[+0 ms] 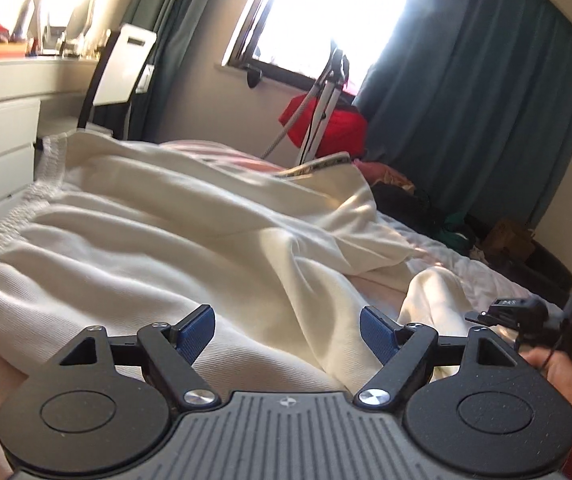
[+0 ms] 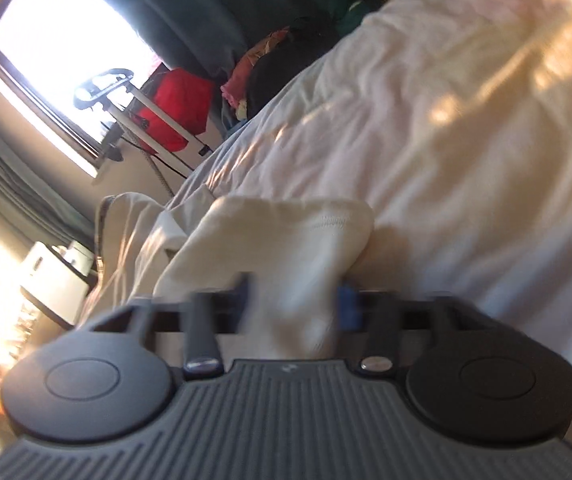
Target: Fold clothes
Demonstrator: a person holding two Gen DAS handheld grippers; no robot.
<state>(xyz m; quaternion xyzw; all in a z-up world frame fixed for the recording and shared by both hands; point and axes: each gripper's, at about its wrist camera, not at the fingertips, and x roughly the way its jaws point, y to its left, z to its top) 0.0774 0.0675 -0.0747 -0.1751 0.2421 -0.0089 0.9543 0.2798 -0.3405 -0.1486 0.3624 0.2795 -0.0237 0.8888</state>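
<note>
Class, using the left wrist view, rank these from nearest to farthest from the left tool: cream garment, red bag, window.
1. Cream garment: directly beneath the open left tool.
2. Red bag: beyond the bed, under the sill.
3. Window: top centre, behind the bag.

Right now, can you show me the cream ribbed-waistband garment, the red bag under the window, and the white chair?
cream ribbed-waistband garment [image 1: 157,240], left wrist view, on its spread body folds.
red bag [image 1: 328,130], left wrist view, on its front face.
white chair [image 1: 123,68], left wrist view, on its backrest.
</note>
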